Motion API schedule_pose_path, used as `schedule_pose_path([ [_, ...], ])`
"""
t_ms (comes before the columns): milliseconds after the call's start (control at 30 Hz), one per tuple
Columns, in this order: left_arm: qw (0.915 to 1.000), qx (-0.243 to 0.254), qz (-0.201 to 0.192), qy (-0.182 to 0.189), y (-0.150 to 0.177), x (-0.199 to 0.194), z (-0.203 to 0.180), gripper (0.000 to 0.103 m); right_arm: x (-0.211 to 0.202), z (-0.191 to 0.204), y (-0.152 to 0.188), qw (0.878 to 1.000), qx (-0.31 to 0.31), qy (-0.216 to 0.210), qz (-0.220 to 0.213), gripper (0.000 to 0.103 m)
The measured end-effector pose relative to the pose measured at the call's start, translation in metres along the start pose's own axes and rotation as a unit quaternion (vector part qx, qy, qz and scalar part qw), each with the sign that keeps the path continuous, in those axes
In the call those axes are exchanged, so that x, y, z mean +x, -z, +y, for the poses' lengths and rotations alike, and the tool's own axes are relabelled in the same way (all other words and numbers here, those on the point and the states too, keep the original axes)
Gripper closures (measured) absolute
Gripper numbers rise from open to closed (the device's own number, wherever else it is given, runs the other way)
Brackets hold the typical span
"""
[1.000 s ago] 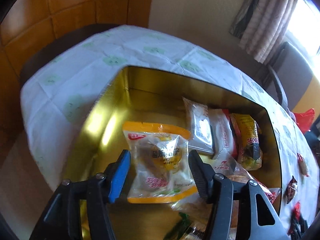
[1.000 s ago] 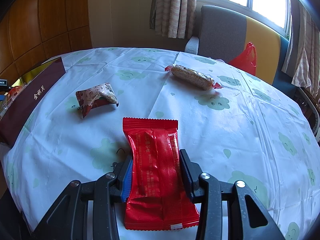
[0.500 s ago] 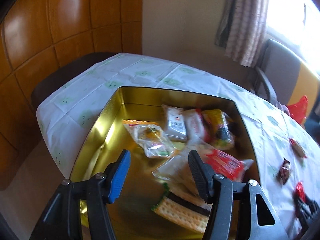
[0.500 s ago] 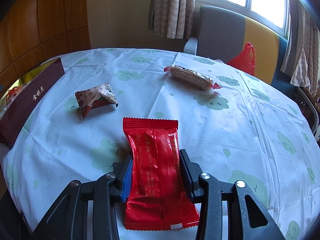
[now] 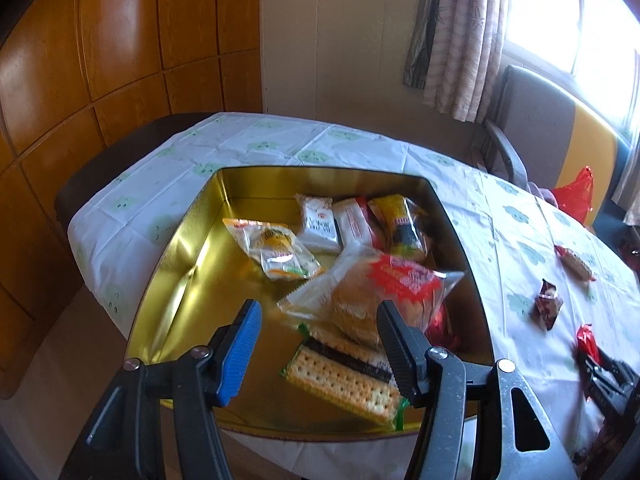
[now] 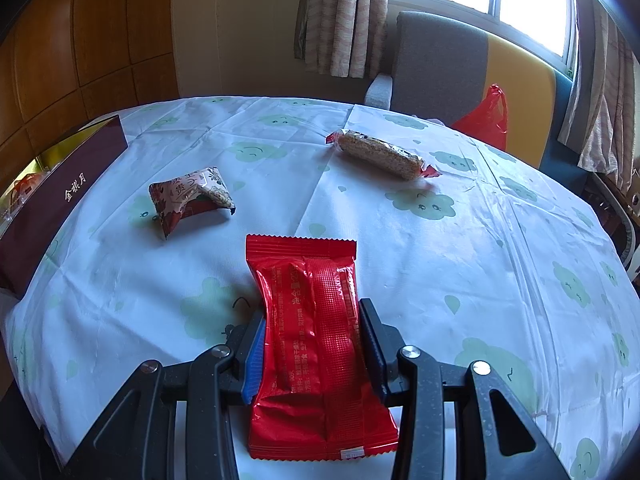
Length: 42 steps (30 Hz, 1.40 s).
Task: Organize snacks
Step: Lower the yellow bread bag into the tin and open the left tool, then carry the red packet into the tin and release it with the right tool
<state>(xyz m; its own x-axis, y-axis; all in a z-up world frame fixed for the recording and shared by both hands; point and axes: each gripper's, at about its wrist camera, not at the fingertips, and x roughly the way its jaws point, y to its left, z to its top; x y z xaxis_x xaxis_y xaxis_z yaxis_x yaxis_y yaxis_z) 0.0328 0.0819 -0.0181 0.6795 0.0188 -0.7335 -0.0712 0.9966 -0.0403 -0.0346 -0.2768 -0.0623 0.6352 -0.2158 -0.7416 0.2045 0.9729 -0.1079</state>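
In the left wrist view a gold tin (image 5: 188, 280) holds several snack packs, among them a clear pack with a yellow cake (image 5: 276, 252), a bread pack with a red label (image 5: 372, 292) and a cracker pack (image 5: 344, 380). My left gripper (image 5: 316, 332) hangs open above the tin with nothing between its fingers. In the right wrist view my right gripper (image 6: 312, 344) is shut on a red foil pack (image 6: 312, 328) over the tablecloth. My right gripper also shows at the lower right edge of the left wrist view (image 5: 600, 368).
On the tablecloth (image 6: 460, 248) lie a folded red-and-white pack (image 6: 188, 200) and a long sesame bar (image 6: 380, 154). The tin's maroon side (image 6: 60, 200) stands at the left. A chair (image 6: 440, 60) with a red bag (image 6: 486, 120) sits behind the table.
My left gripper has drawn back and up from the tin, leaving the yellow cake pack lying in it. The right gripper and its red pack have not moved.
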Motion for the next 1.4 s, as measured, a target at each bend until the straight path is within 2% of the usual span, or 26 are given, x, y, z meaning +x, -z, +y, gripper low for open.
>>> schedule_pose_path([
  [533, 0.9998, 0.005, -0.016, -0.006, 0.005, -0.004, 0.001, 0.042, 0.000, 0.002, -0.001, 1.000, 0.011, 0.009, 0.008, 0.061],
  [733, 0.9998, 0.000, -0.015, -0.011, 0.005, -0.003, 0.006, 0.042, -0.004, -0.003, -0.008, 0.999, 0.035, 0.008, 0.034, 0.064],
  [833, 0.9997, -0.004, -0.017, -0.016, 0.004, -0.001, 0.009, 0.042, -0.019, -0.010, -0.017, 0.998, 0.061, 0.006, 0.013, 0.065],
  [1000, 0.9995, -0.012, -0.018, -0.023, 0.004, 0.002, 0.015, 0.042, -0.047, 0.003, -0.041, 0.998, 0.051, -0.017, -0.017, 0.065],
  [1100, 0.9992, -0.016, -0.022, -0.029, 0.003, 0.002, 0.019, 0.042, -0.057, 0.027, -0.052, 0.998, 0.027, -0.055, -0.023, 0.064],
  [1233, 0.9988, -0.021, -0.024, -0.037, 0.002, 0.003, 0.025, 0.042, -0.060, 0.070, -0.056, 0.995, -0.023, -0.100, -0.013, 0.064],
  [1400, 0.9978, -0.033, -0.029, -0.050, -0.002, 0.003, 0.037, 0.042, -0.059, 0.126, -0.060, 0.982, -0.071, -0.173, 0.011, 0.064],
])
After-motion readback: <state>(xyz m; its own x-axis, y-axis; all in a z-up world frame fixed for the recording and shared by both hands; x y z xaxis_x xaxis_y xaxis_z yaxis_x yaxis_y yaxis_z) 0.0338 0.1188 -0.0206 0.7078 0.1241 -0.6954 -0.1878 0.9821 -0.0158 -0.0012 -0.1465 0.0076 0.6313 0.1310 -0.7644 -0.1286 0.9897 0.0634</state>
